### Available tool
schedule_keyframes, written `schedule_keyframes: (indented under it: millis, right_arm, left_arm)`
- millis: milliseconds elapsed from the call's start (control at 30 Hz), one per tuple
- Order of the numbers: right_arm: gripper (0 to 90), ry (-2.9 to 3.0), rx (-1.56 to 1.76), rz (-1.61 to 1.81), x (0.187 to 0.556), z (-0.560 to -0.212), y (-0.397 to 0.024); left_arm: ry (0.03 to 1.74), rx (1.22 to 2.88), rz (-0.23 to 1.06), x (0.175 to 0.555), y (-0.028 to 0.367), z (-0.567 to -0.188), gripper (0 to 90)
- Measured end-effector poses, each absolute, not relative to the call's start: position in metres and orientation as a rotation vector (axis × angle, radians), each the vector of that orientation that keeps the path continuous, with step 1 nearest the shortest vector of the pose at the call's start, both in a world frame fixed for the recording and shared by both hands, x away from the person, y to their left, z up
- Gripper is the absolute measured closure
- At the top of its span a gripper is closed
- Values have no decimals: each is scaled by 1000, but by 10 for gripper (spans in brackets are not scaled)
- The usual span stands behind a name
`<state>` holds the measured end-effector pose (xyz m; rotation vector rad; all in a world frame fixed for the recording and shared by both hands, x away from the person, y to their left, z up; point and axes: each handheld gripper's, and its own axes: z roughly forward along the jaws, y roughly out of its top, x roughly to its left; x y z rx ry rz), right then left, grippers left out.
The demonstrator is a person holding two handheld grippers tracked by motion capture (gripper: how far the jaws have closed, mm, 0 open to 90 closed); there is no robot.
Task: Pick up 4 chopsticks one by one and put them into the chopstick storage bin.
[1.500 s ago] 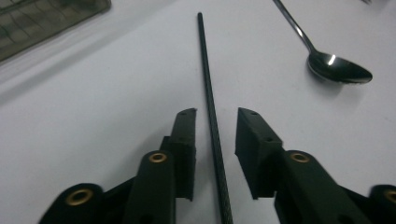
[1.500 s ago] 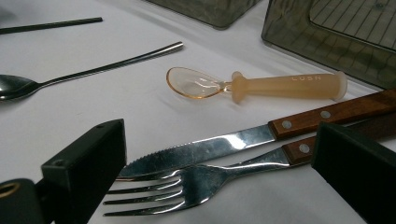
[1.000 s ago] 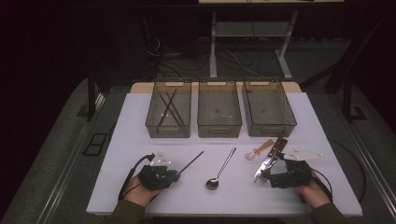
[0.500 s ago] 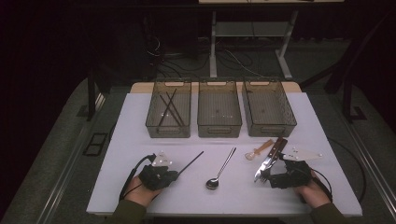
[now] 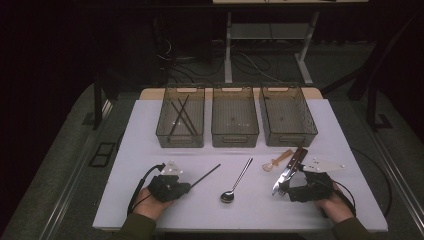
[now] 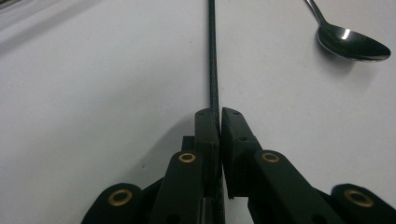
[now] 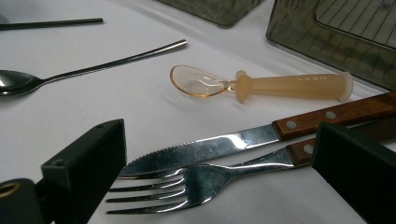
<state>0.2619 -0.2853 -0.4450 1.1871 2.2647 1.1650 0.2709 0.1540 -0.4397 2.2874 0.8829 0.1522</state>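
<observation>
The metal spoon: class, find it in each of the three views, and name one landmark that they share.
High view: metal spoon at table centre, between the grippers.
Left gripper view: its bowl at top right.
Right gripper view: bowl at the left edge, handle running right.
Shared landmark: the black chopstick beside it.

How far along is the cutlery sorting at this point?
Early on. Done: a few chopsticks lie in the left bin; the middle bin and right bin look empty. In hand: the left gripper has just closed on another black chopstick, not yet lifted. Left: the metal spoon, plastic spoon, knife and fork, with the right gripper open over the last two.
</observation>
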Motion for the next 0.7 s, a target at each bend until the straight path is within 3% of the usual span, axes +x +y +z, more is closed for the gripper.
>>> schedule_keyframes:
  millis: [700]
  right_arm:
    - [32, 2264, 1197, 1166, 262, -445, -285]
  left_arm:
    - [864, 2141, 152, 273, 170, -418, 854]
